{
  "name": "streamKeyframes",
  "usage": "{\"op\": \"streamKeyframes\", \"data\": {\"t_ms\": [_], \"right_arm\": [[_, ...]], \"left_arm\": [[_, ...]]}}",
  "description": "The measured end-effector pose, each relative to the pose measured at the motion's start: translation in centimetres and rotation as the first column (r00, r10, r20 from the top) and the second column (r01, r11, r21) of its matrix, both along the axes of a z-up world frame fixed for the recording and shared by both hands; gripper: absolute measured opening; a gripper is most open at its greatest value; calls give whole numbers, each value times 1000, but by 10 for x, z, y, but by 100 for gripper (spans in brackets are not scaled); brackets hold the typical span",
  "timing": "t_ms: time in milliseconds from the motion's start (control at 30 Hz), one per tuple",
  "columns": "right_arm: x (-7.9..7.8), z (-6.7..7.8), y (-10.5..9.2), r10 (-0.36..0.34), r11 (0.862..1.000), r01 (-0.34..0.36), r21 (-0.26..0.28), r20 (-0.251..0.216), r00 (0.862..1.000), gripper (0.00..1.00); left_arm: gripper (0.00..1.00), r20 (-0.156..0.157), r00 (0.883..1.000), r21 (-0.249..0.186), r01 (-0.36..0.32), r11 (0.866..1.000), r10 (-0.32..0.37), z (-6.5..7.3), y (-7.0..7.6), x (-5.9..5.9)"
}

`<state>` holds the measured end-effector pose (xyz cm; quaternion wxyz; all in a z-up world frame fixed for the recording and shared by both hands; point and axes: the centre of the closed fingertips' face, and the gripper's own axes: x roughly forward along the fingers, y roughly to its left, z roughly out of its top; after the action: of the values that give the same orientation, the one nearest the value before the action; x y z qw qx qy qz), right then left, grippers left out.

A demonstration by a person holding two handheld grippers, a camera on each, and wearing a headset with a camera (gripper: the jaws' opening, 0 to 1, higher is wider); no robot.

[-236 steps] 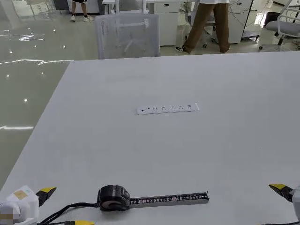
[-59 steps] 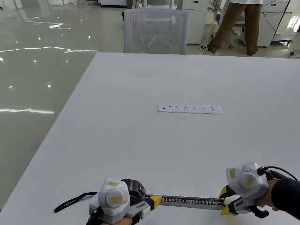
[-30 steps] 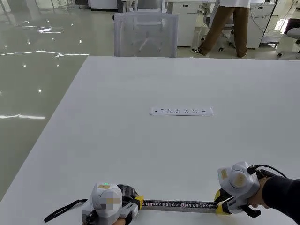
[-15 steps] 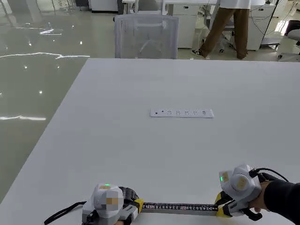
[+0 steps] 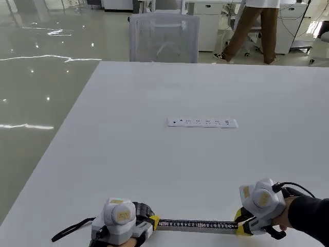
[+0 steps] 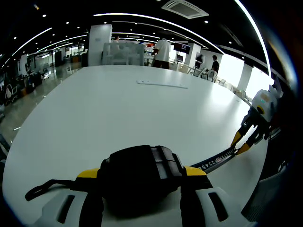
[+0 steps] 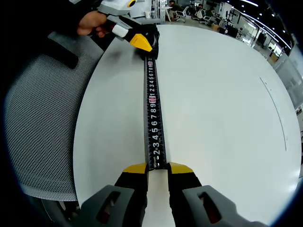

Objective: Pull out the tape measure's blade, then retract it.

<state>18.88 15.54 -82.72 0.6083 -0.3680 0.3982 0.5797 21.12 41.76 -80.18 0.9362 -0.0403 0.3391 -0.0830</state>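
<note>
The black tape measure case point(image 6: 139, 175) sits between the yellow-tipped jaws of my left gripper point(image 6: 142, 172), which is shut on it near the table's front edge point(image 5: 145, 222). Its dark blade point(image 5: 198, 225) lies flat on the white table, running right to my right gripper point(image 5: 240, 224). In the right gripper view the blade point(image 7: 154, 118) stretches away to the case point(image 7: 150, 40), and my right gripper point(image 7: 156, 169) is shut on the blade's end. A black wrist strap point(image 5: 72, 230) trails left of the case.
A white power strip point(image 5: 202, 123) lies flat at the table's middle. A mesh chair point(image 5: 163, 37) stands behind the far edge, and a person point(image 5: 254, 28) walks beyond it. A mesh seat point(image 7: 42, 118) lies beside the table's near edge.
The blade's length between the grippers is about the same as half a second ago. The head camera shifted slightly; both grippers keep their hold.
</note>
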Motion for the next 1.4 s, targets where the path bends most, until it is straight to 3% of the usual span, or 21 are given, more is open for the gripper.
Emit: {"op": "streamKeyframes", "data": {"t_ms": [433, 700, 1400], "right_arm": [[4, 0, 9, 28, 999, -28, 15, 4, 1000, 12], [3, 0, 28, 42, 998, -42, 38, -4, 999, 12], [1, 0, 50, 38, 997, -37, 66, -4, 999, 12]], "left_arm": [[61, -10, 1000, -28, 24, 999, -24, 0, 1, 0], [61, -12, 999, -29, 36, 999, -37, 0, 0, 0], [61, -14, 999, -30, 43, 999, -43, 1, -1, -1]]}}
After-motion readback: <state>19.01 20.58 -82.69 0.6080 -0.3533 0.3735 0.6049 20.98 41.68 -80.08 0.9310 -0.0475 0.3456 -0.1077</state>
